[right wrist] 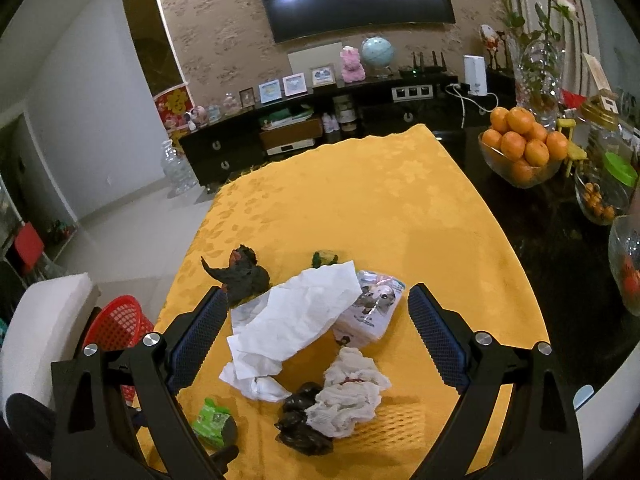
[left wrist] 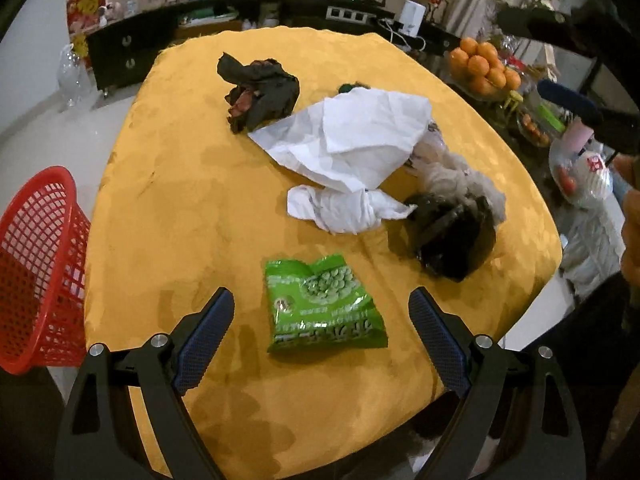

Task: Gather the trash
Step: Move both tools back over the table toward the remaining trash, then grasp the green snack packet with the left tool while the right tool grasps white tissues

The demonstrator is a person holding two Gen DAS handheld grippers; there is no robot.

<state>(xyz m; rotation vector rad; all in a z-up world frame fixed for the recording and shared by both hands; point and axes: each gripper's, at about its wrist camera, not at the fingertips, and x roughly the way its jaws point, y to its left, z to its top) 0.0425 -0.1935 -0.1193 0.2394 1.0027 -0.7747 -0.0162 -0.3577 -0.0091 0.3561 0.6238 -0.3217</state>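
Observation:
Trash lies on a yellow tablecloth (left wrist: 180, 200). A green snack bag (left wrist: 322, 304) lies flat just ahead of my open, empty left gripper (left wrist: 322, 300). Beyond it are crumpled white paper (left wrist: 348, 148), a black bag (left wrist: 450, 236) and a dark crumpled wrapper (left wrist: 260, 92). In the right wrist view my open, empty right gripper (right wrist: 314, 300) hovers above the white paper (right wrist: 292, 316), a tissue pack (right wrist: 370, 308), a crumpled white tissue (right wrist: 348, 396), the black bag (right wrist: 304, 420), the dark wrapper (right wrist: 242, 276) and the green bag (right wrist: 210, 420).
A red mesh basket (left wrist: 38, 272) stands on the floor left of the table, also in the right wrist view (right wrist: 120, 324). A bowl of oranges (right wrist: 522, 148), glass jars (right wrist: 602, 196) and a vase (right wrist: 538, 76) stand at the right. A dark sideboard (right wrist: 304, 136) runs along the back wall.

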